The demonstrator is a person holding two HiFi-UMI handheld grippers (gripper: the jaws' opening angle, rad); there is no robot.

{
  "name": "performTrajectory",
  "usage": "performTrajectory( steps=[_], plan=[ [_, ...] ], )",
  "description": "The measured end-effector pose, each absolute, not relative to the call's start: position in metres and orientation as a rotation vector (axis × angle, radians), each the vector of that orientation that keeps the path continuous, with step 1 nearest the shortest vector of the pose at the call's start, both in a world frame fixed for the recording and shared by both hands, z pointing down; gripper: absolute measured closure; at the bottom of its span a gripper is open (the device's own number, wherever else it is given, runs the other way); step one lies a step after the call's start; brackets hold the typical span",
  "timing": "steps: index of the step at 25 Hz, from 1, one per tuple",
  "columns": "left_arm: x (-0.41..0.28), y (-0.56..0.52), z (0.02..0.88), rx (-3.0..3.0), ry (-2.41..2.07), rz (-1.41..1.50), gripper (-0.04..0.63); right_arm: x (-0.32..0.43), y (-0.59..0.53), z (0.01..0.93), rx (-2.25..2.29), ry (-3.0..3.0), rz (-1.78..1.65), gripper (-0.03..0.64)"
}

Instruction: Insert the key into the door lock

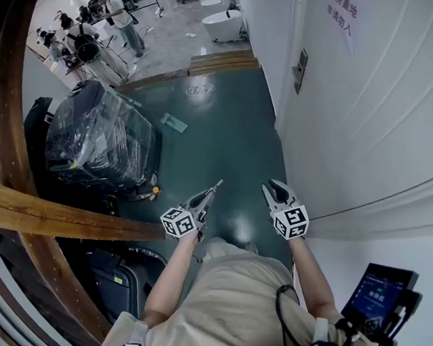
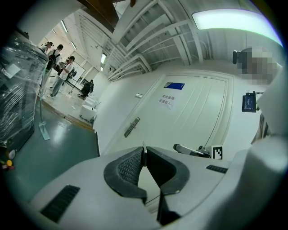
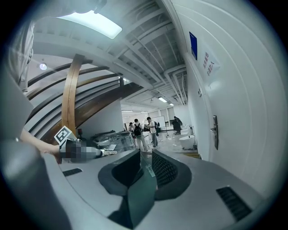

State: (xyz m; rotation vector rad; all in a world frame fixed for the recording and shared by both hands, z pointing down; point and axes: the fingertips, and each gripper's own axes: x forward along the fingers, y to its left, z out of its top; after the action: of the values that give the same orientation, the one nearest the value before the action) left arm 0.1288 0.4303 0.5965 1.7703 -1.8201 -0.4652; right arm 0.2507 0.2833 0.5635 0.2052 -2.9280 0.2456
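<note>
Left gripper [image 1: 209,193] [image 2: 144,155]: jaws closed on the key [image 1: 218,183] [image 2: 143,147], a thin metal blade that pokes just past the tips.

Right gripper [image 1: 271,187] [image 3: 145,157]: jaws a sliver apart with nothing between them (we see the floor through the gap).

We note both grippers held out side by side, apart from each other, over the green floor [image 1: 221,132].

The lock [image 1: 300,70] [image 2: 132,126] [image 3: 215,131] sits on the white door [image 1: 366,108], ahead and to the right. The key is well apart from it and not yet in.

A paper notice [image 1: 343,11] hangs higher on the door.

To the left stands a plastic-wrapped load [image 1: 97,136]. Several people [image 1: 98,29] stand far down the hall.
</note>
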Motion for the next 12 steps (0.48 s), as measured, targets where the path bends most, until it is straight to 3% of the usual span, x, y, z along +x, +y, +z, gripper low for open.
performTrajectory(
  steps=[12],
  plan=[
    [0.066,0.423,0.595,1.822,-1.733,-0.461,0.563,0.203,0.271,0.552,0.33,-2.92,0.297,0.534]
  ],
)
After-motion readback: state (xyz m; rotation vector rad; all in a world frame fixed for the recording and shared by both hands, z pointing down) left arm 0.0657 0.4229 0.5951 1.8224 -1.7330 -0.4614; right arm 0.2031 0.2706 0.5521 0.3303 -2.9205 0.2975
